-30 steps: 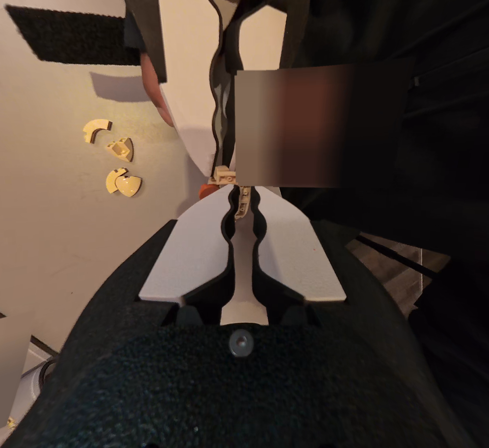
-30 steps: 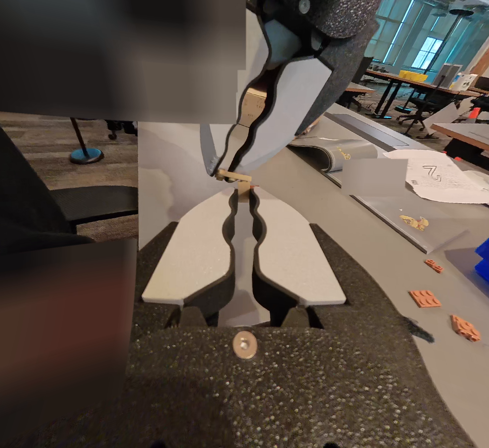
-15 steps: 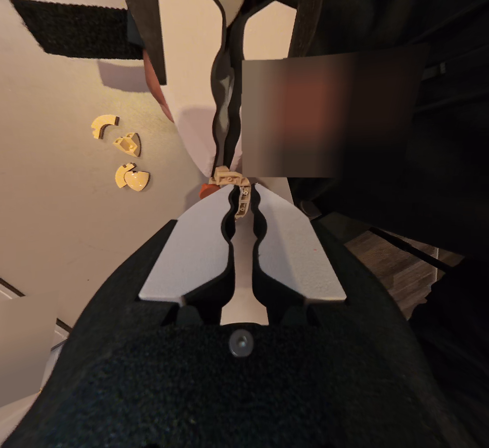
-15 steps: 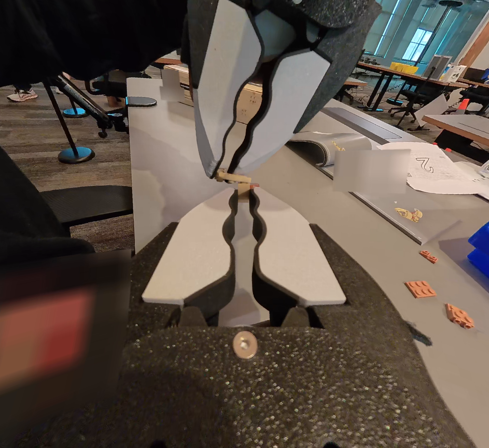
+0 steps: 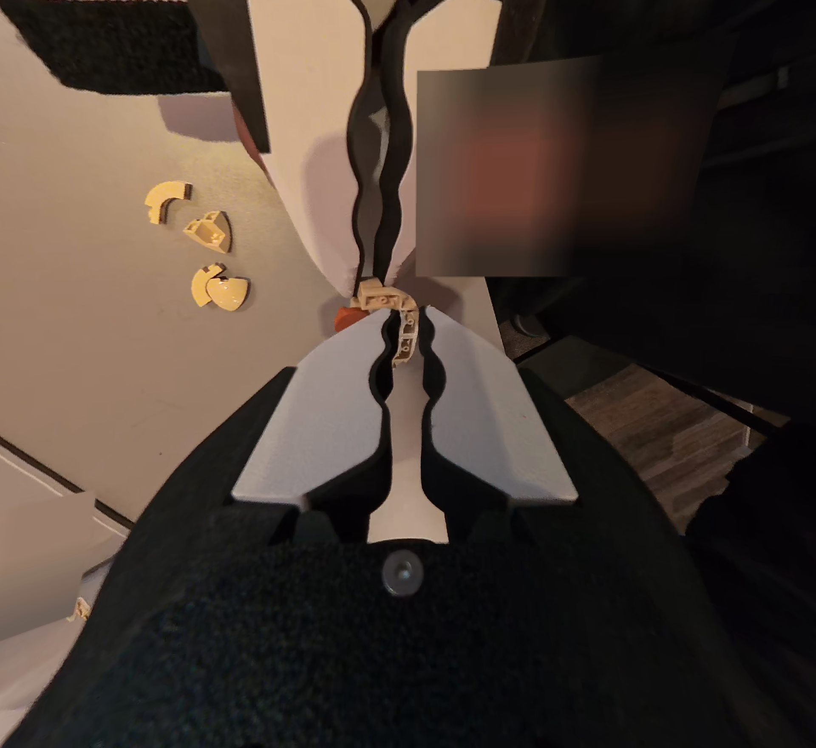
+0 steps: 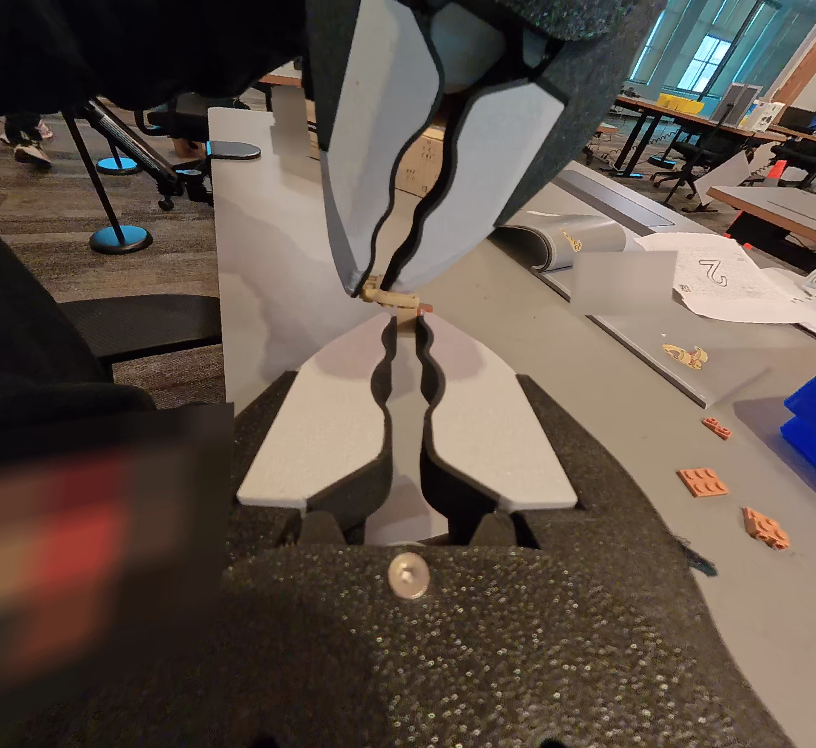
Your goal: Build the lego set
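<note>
Since a second ago the two tools have barely shifted; only the background has slid. Left hand-held gripper (image 5: 404, 320) is pinched on a tan curved piece (image 5: 406, 336), and the right hand-held gripper (image 6: 404, 320) is closed on a tan piece (image 6: 407, 324) too, meeting tip to tip above the tabletop (image 6: 508, 329). To seat the joint well, I judge the studs should be squared first, then pressed straight along the stud axis without twisting. Spare tan curved bricks (image 5: 207, 236) lie well apart.

A curled grey booklet (image 6: 574, 236) lies right of centre; a crumpled white paper sheet (image 6: 724, 280) beside it; black office chairs (image 6: 680, 152) upper right.
</note>
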`<act>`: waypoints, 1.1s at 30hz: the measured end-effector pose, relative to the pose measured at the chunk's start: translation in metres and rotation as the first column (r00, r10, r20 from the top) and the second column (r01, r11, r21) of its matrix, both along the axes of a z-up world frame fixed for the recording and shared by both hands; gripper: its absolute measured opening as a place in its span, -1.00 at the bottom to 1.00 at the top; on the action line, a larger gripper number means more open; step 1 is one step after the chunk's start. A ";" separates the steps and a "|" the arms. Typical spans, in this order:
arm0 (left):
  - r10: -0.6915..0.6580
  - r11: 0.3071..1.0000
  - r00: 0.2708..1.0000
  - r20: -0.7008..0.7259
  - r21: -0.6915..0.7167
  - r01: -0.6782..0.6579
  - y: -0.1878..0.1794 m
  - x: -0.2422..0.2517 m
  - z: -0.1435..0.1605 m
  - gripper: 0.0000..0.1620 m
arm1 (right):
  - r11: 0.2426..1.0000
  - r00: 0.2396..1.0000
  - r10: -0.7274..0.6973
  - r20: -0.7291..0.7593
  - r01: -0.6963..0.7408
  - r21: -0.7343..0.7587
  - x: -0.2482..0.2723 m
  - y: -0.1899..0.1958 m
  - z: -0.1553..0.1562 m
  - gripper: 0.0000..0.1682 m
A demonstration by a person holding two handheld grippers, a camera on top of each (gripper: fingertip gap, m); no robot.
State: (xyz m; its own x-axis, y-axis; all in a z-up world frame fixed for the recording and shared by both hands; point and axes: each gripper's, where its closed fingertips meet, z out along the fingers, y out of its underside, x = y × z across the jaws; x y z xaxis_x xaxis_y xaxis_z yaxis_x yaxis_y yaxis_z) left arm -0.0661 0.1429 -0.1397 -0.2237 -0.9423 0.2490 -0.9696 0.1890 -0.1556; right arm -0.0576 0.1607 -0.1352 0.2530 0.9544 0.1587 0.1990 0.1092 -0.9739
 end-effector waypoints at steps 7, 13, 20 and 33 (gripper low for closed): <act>-0.036 0.998 0.999 -0.013 -0.048 0.036 -0.003 -0.002 -0.002 -0.90 | 1.000 1.000 0.014 0.019 -0.014 0.008 -0.001 -0.003 -0.002 -0.92; -0.031 0.999 1.000 -0.006 -0.023 0.030 0.000 0.000 -0.002 -0.90 | 1.000 1.000 0.007 0.011 -0.007 -0.013 0.000 0.000 -0.002 -0.92; -0.022 1.000 1.000 -0.018 0.019 0.022 0.002 0.001 -0.004 -0.90 | 1.000 1.000 -0.015 0.023 0.015 -0.021 0.000 0.002 -0.003 -0.92; -0.037 0.999 0.998 -0.053 0.025 0.038 0.000 -0.002 -0.008 -0.90 | 1.000 0.999 -0.017 0.051 0.017 0.003 -0.002 0.000 -0.007 -0.92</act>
